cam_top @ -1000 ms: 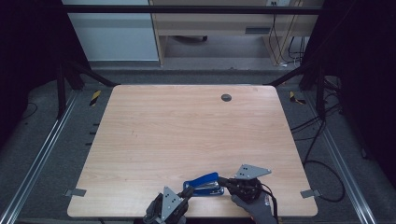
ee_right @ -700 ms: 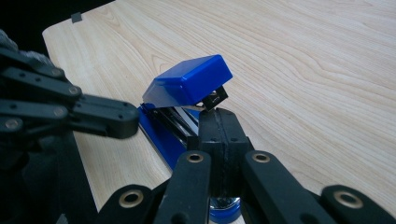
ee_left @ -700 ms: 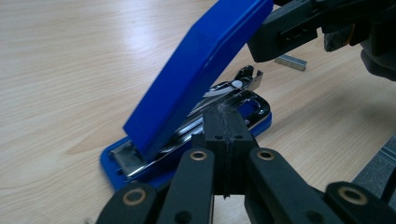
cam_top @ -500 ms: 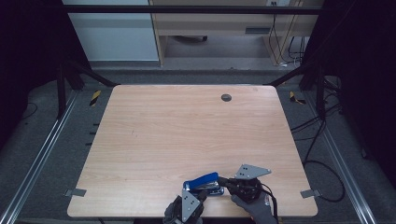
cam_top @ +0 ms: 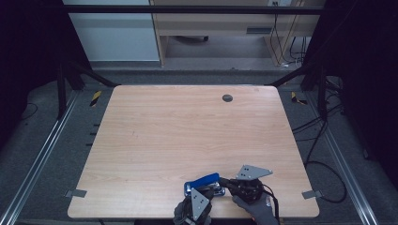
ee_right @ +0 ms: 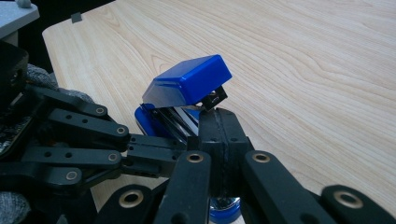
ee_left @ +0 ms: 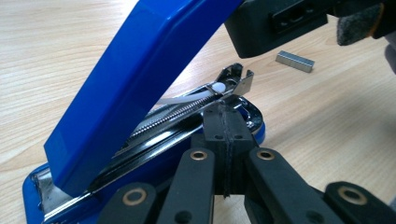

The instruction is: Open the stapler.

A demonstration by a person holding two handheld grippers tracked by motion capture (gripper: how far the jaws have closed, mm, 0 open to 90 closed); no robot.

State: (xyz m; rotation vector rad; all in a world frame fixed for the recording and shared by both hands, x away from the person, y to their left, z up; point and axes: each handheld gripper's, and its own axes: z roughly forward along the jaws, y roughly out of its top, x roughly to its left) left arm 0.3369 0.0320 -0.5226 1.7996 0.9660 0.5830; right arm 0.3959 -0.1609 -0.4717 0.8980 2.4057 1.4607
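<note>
Since a second ago the left gripper (cam_top: 197,205) has slid in along the near edge of the table, from off to the left to right up against the stapler; the right gripper (cam_top: 230,183) and the stapler have stayed where they were.

As for holders, the stapler's own metal channel (ee_left: 187,109) lies exposed under the raised top; a coiled spring and a small white pusher show in it, though I cannot tell whether any staples sit inside. A short silvery strip of staples (ee_left: 294,61) lies loose on the wood beyond the stapler in the left gripper view.

The glossy blue plastic stapler with chrome inner parts (cam_top: 204,183) stands hinged open, its blue cover (ee_right: 189,84) tilted up at a steep angle over the chrome rail and blue base. It rests on the pale wood-grain table (cam_top: 187,131), near the front edge and a little right of the middle.

Both pairs of tongs have their black jaws pressed together with nothing between them. The left pair's closed tips sit against the chrome front end of the stapler's base, below the lifted cover. The right pair comes from the other side, its closed tips at the stapler's rail just under the cover's front lip.
</note>
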